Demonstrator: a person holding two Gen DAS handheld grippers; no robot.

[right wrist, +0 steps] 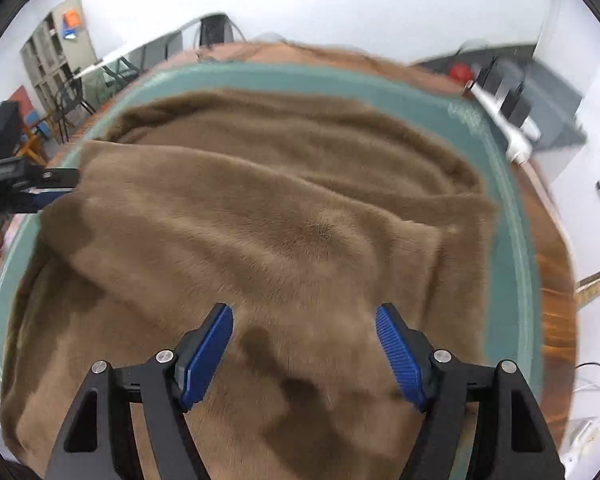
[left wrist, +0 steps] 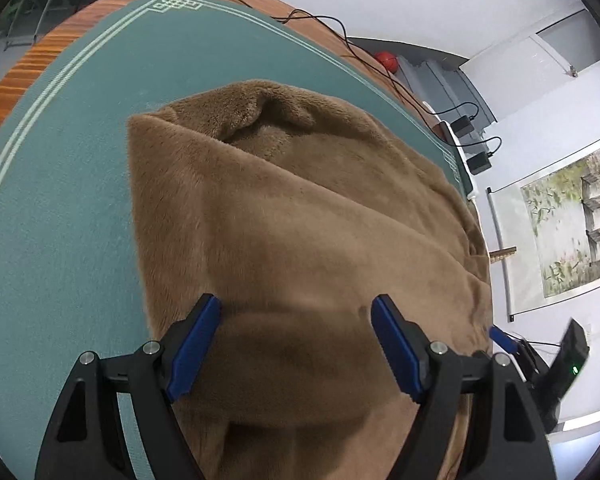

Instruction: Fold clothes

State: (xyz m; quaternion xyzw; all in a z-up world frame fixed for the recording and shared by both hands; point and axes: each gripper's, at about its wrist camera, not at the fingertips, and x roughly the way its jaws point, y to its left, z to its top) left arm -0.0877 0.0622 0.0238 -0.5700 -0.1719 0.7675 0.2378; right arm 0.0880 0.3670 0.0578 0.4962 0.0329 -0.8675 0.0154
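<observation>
Two open grippers, left gripper [left wrist: 296, 312] and right gripper [right wrist: 304, 320], over one brown garment [left wrist: 300, 208].

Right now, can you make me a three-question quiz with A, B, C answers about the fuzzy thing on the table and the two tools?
1. Where does the fuzzy brown garment lie?
A. On the green mat
B. On the floor
C. On a chair

2. What colour are the pads on the right tool?
A. Red
B. Blue
C. Yellow

3. How does the left tool stand?
A. Shut on the garment
B. Open, holding nothing
C. Shut on a cable

Answers:
1. A, the green mat shows all around the garment's edges on the wooden table.
2. B, both pads are bright blue on black arms.
3. B, its pads stand wide apart above the fabric and nothing is pinched between them.
</observation>
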